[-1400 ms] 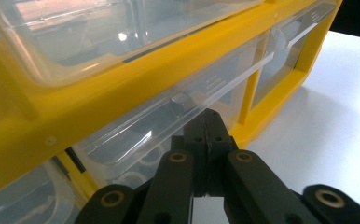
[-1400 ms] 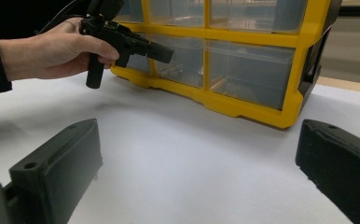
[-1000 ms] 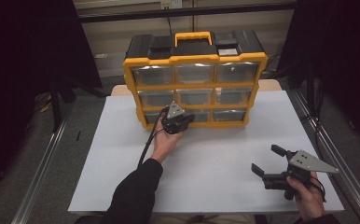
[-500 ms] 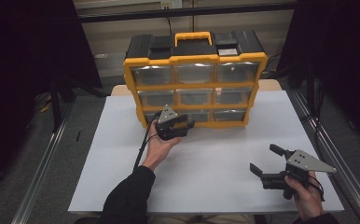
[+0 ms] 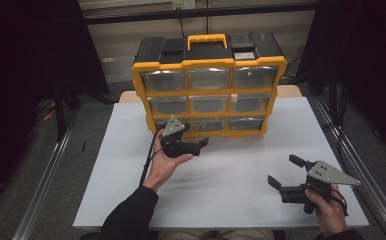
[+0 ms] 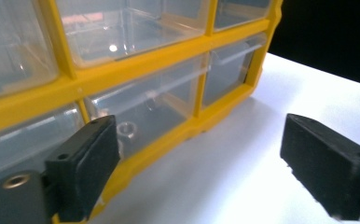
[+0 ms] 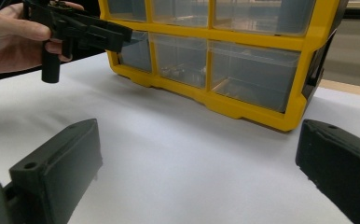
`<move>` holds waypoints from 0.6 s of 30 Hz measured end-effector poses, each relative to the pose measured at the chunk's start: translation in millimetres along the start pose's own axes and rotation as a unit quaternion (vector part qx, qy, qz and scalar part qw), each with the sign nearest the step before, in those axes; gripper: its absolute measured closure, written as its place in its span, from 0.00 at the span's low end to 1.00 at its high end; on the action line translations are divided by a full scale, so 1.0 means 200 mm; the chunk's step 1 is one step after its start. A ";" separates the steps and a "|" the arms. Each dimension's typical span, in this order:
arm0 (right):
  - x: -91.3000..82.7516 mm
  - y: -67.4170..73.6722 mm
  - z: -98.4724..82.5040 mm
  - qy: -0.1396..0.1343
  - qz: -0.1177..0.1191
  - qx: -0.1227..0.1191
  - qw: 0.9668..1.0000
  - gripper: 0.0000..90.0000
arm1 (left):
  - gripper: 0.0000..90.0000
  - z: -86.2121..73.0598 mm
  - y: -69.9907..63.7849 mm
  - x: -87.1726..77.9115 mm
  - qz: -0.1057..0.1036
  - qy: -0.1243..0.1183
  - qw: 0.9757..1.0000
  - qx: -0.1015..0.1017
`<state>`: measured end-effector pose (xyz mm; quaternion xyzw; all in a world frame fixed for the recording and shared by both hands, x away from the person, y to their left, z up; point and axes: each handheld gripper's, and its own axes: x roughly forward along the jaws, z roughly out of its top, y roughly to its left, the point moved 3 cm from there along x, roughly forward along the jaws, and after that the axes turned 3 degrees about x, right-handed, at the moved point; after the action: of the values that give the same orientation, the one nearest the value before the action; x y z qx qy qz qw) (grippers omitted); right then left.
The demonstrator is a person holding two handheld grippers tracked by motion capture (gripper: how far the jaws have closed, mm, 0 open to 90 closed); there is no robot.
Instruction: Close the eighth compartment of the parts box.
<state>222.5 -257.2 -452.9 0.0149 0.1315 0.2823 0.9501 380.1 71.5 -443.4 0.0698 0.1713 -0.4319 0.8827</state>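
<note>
White table (image 5: 241, 180) in dark room; yellow drawer organizer (image 5: 208, 85) at back. Both grippers' fingers open, empty; left just opened.

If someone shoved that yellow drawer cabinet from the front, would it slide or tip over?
The drawer cabinet would probably slide: its broad base sits flat on the smooth white table. A shove high up, near the handle, might rock it, since it stands tall. It likely feels light: the clear drawers look mostly empty.
</note>
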 end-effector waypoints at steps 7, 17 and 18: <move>-0.01 0.00 0.00 0.002 0.000 -0.002 1.000 0.00 | 0.04 -0.04 0.00 -0.08 -0.007 -0.003 1.000 0.004; -0.01 0.00 0.00 0.001 -0.004 -0.004 1.000 0.00 | 0.03 -0.09 0.03 -0.25 0.006 -0.019 1.000 0.005; -0.01 0.00 0.00 0.001 -0.004 -0.004 1.000 0.00 | 0.03 -0.10 0.03 -0.27 0.008 -0.022 1.000 0.000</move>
<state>221.7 -258.1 -452.8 0.0106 0.1315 0.2788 0.9512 349.8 120.9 -443.1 0.0613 0.1514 -0.4261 0.8898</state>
